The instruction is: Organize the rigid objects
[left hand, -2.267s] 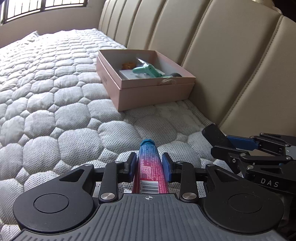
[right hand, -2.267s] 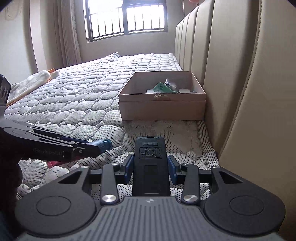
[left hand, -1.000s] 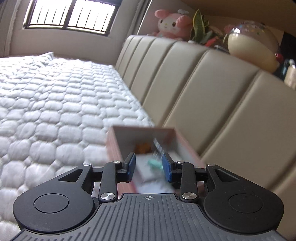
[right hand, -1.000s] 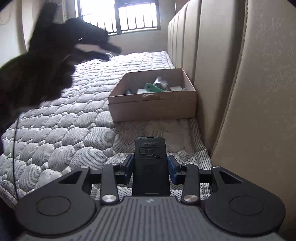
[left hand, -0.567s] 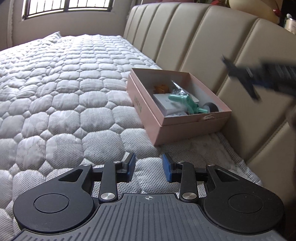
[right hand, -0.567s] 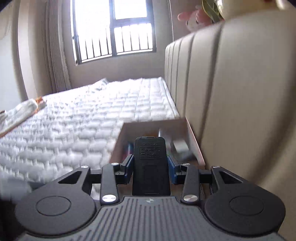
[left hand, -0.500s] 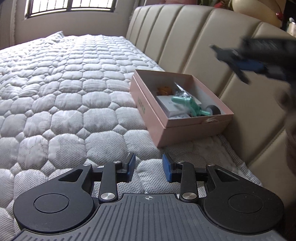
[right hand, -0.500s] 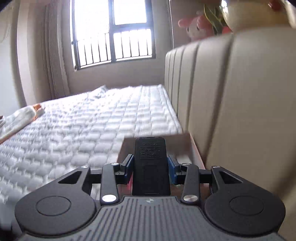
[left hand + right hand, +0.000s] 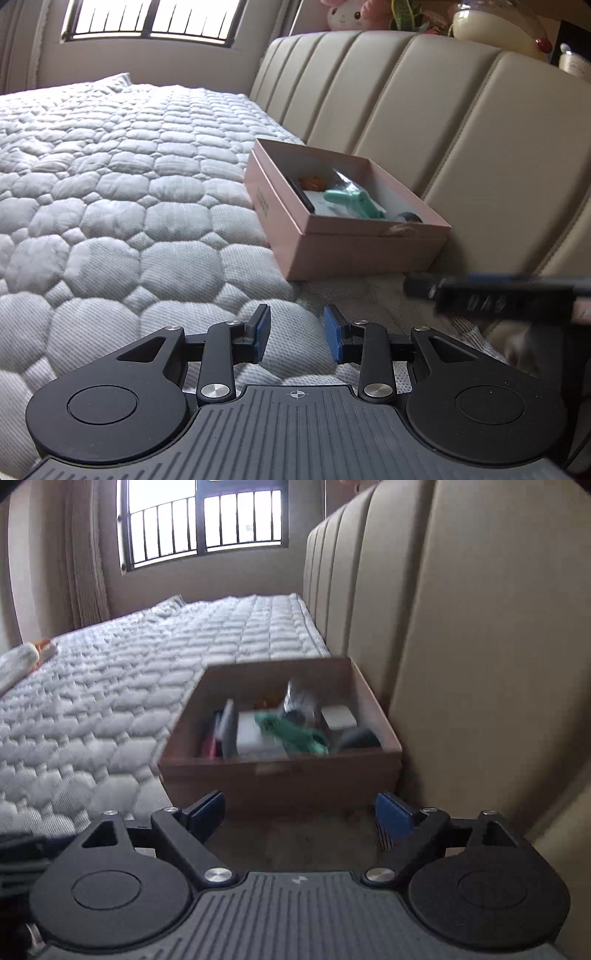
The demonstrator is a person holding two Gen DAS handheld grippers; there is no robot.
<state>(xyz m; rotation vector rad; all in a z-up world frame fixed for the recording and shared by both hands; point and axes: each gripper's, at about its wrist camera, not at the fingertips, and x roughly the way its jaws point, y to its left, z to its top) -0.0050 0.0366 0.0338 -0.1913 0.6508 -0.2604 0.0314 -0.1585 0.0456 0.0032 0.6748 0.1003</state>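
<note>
Box [image 9: 280, 775] ahead of both hand-held grippers, on bed [image 9: 110, 229].
Right hand-held gripper [image 9: 299, 808] just opened wide, nothing held; left hand-held gripper [image 9: 295, 332] narrow, empty.

Ahead of your left claw and to its left lies the quilted white mattress [image 9: 110, 206]. To its right stands the beige padded headboard [image 9: 424, 122]. On top of the headboard sit a pink plush toy [image 9: 354, 14] and a cream globe-shaped ornament [image 9: 495, 26]. Far ahead of your right claw is a barred window [image 9: 207, 520]; a folded cloth [image 9: 22, 661] lies far left.
</note>
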